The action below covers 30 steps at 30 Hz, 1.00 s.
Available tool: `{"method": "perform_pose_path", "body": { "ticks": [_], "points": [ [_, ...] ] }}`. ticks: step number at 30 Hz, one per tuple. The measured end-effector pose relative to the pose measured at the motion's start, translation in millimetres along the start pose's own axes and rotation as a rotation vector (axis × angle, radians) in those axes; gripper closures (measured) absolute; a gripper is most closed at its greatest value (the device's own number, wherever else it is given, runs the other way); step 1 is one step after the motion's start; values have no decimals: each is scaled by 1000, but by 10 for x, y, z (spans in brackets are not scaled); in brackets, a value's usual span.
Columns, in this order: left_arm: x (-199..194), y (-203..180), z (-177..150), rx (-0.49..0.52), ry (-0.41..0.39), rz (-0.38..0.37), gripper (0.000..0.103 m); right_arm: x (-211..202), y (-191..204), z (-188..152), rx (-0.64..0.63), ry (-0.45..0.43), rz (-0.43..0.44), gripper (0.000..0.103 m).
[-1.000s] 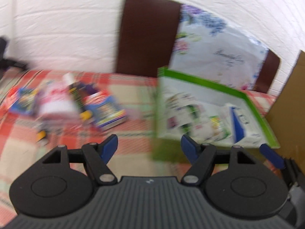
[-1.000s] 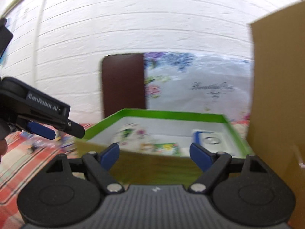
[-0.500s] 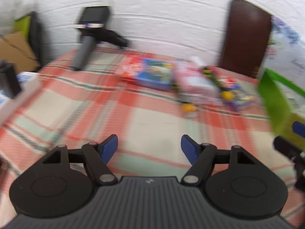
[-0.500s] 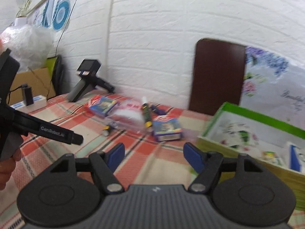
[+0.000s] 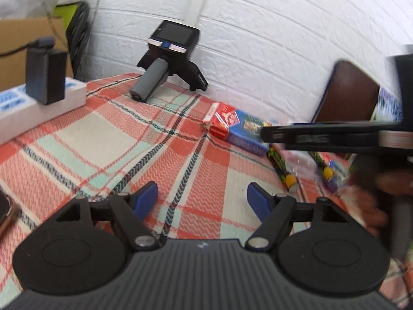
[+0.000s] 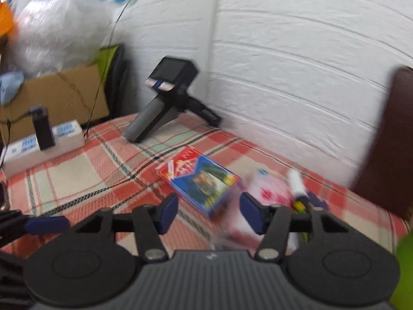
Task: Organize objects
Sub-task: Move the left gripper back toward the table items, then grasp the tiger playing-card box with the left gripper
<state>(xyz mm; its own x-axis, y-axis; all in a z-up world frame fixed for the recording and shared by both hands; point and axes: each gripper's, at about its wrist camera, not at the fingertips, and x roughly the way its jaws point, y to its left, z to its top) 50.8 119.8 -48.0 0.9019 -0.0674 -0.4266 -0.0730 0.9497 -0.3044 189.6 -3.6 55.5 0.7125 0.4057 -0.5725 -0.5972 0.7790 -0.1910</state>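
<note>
A red and blue box (image 6: 200,180) lies on the plaid tablecloth, just ahead of my open, empty right gripper (image 6: 208,213). A pink packet (image 6: 268,193) and a white-capped tube (image 6: 296,184) lie to its right. The box also shows in the left wrist view (image 5: 236,129), with striped pencils (image 5: 280,168) beside it. My left gripper (image 5: 202,199) is open and empty above bare cloth, short of the box. The right gripper body crosses the right side of the left wrist view.
A spare black handheld gripper (image 6: 167,98) rests by the white brick wall. A white power strip (image 6: 41,147) with a black adapter sits at the left. A cardboard box (image 6: 56,93) stands behind it. A brown chair back (image 5: 346,93) stands at the right.
Both grippers have swung left, away from the green box to the pile of loose items. The right gripper has closed in on the red and blue box. Both stay open.
</note>
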Motion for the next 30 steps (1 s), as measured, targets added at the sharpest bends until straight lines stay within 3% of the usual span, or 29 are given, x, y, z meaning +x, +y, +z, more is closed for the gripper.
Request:
{"method": "perform_pose_path", "body": {
  "ticks": [5, 6, 9, 11, 12, 18, 21, 25, 28, 30],
  "points": [
    [17, 33, 1, -36, -10, -18, 26, 521, 59, 122, -256, 118, 5, 29],
    [18, 40, 2, -39, -11, -20, 26, 560, 48, 124, -262, 123, 19, 35],
    [17, 62, 2, -59, -16, -23, 26, 521, 99, 172, -262, 119, 42, 75],
    [20, 74, 4, -68, -17, -24, 26, 414, 136, 187, -227, 118, 57, 96],
    [18, 76, 5, -71, -17, -24, 26, 354, 142, 185, -208, 122, 64, 99],
    [24, 67, 37, -58, 1, -15, 25, -8, 213, -74, -190, 141, 80, 97],
    [88, 81, 162, -83, 32, -23, 23, -53, 109, 7, -152, 118, 89, 79],
    [428, 140, 650, -152, 118, -109, 23, 103, 31, 146, -185, 131, 96, 54],
    [816, 121, 1027, -149, 191, -160, 22, 285, 45, 176, -230, 157, 120, 51],
    [1043, 106, 1192, -154, 207, -155, 12, 423, 56, 211, -253, 175, 138, 48]
  ]
}}
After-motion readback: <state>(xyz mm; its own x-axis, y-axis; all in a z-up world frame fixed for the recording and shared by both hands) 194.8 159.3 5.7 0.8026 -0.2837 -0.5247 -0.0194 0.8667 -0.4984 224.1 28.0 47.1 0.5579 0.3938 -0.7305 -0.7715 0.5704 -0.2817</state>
